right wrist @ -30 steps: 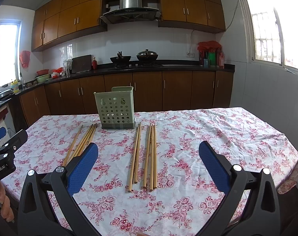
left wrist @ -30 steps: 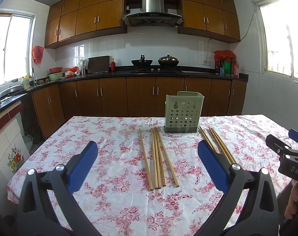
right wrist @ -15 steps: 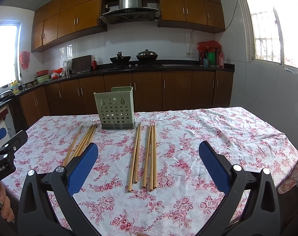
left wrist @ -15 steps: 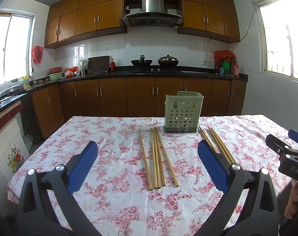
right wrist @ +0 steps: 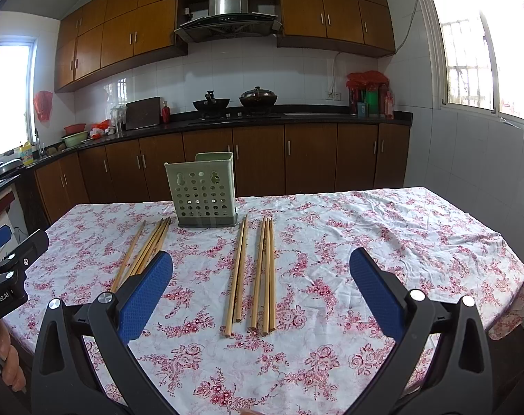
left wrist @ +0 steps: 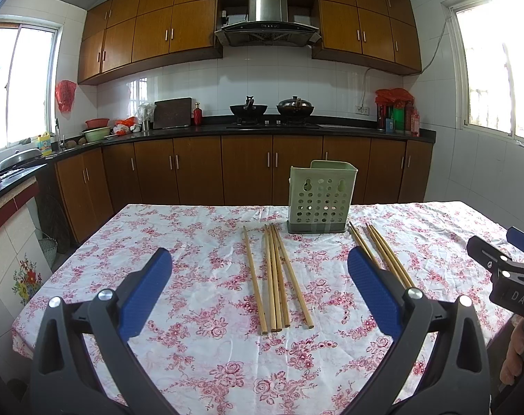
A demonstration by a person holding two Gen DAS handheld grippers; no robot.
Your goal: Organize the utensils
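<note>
A pale green perforated utensil holder [left wrist: 321, 197] [right wrist: 204, 191] stands upright on the floral tablecloth [left wrist: 199, 346]. Two groups of wooden chopsticks lie flat before it: a left group [left wrist: 275, 276] [right wrist: 142, 254] and a right group [left wrist: 383, 254] [right wrist: 258, 273]. My left gripper [left wrist: 260, 287] hovers open above the near table, its blue pads framing the left group. My right gripper [right wrist: 260, 288] is open too, above the right group. Each gripper's edge shows in the other view, the right gripper [left wrist: 507, 269] and the left gripper [right wrist: 6, 273]. Nothing is held.
The table's near edge lies under both grippers; its right edge [right wrist: 511, 276] drops off toward a tiled wall. Brown kitchen cabinets [left wrist: 248, 169] and a counter with woks [left wrist: 272, 109] stand behind the table. A person's fingers [left wrist: 516, 356] hold the right gripper's handle.
</note>
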